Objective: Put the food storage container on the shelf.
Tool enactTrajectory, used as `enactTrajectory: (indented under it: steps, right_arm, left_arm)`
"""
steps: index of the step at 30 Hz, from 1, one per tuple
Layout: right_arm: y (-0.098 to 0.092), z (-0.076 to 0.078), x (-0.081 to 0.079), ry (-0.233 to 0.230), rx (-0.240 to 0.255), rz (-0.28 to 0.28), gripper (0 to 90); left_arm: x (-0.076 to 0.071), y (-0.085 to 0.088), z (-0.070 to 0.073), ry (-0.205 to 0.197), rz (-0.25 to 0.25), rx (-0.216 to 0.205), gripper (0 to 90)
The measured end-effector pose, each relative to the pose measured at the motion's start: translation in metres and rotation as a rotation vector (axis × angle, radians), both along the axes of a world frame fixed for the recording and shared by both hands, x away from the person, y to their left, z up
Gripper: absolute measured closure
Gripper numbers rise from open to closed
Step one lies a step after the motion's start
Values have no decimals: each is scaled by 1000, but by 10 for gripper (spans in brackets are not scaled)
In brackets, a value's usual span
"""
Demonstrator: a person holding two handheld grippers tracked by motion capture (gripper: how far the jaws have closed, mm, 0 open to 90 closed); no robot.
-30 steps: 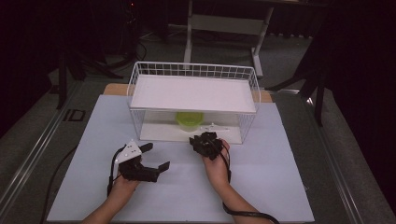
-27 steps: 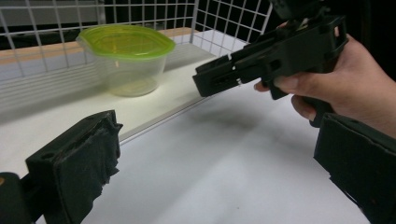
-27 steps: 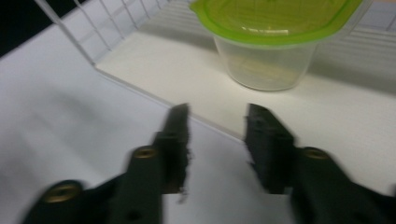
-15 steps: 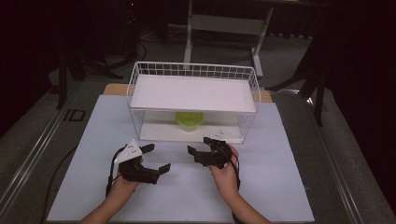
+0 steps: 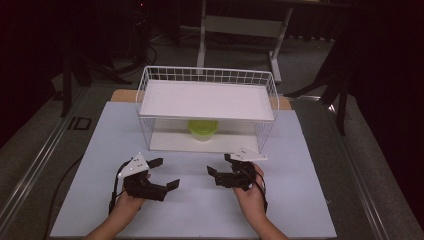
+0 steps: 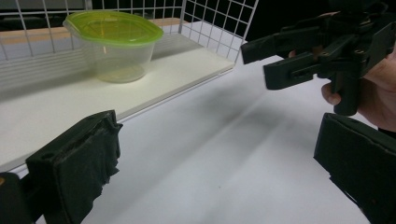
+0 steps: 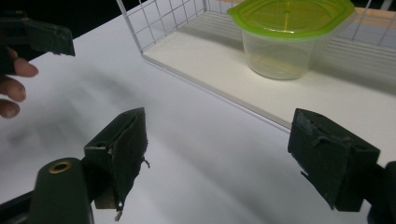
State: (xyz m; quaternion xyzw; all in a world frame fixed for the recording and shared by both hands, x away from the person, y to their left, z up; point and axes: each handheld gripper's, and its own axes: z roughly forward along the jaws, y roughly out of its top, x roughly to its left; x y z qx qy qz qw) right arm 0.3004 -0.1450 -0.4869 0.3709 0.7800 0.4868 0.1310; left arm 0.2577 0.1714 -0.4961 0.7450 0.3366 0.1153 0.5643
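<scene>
Across the lower half of the high view lies a white rectangular table mat, and both hands rest on it near the bottom edge. At lower left, the left gripper sits with its black jaws spread wide, nothing between them. At lower centre-right, the right gripper is likewise parted and empty, its jaws pointing toward the left one. The two tools are near each other but apart.

Toward the centre of the frame stands a white wire rack with a flat white shelf on top. On its lower white board sits a clear plastic tub with a lime-green lid, upright, lid seemingly pressed on, though the rim is hard to judge. In the left gripper view the tub appears at upper left; in the right gripper view at upper right.
</scene>
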Motion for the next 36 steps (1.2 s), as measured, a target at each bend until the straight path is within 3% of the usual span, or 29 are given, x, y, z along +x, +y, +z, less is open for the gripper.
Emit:
enactTrajectory:
  steps: [16,24,36]
  right_arm:
    - [-29,4,-24,-15,-4,16,196]
    - [-43,1,-35,-8,-37,10,196]
    - [-66,-3,-44,-2,-63,-12,195]
  left_arm:
    - [-17,19,-1,-8,-8,30,11]
    - [-26,30,0,-13,-1,51,11]
    - [-33,49,-10,21,43,50,11]
